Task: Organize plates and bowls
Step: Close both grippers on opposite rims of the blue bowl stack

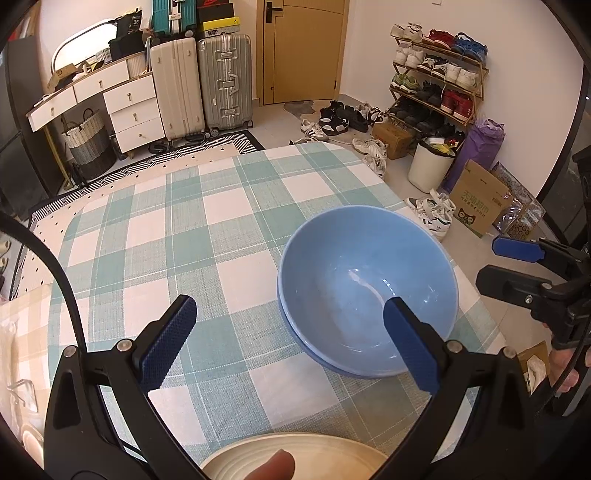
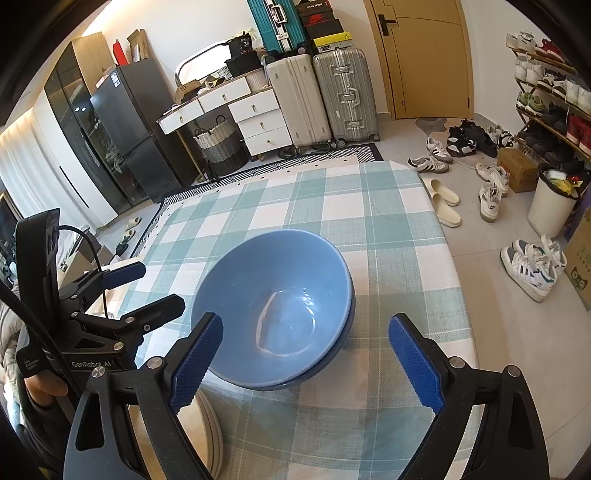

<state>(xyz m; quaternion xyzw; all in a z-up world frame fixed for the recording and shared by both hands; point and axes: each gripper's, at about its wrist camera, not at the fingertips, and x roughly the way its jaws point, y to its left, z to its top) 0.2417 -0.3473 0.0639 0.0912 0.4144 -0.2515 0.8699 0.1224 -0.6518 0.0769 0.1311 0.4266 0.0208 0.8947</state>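
Left wrist view: left gripper [image 1: 290, 336], jaws wide apart, holding nothing. 2 nested blue bowls [image 1: 365, 288] at 3 o'clock on checked tablecloth [image 1: 192, 229]. Cream plates [image 1: 317, 454] at 6 o'clock.

Right wrist view: right gripper [image 2: 304, 354], jaws wide apart, holding nothing. Blue bowls [image 2: 273, 302] central; cream plates [image 2: 210, 424] at 7 o'clock; left gripper [image 2: 144, 291] at 9 o'clock.

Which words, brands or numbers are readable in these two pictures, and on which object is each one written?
"GenRobot.AI": white print on the body of the left tongs, seen from the right wrist.
"36": on the black bag on the dresser.
Chinese characters and a cat face on the cardboard box: too blurred to read.
Small white text beside "GenRobot.AI": too small to read.
Red logo on the black shoebox: not legible.
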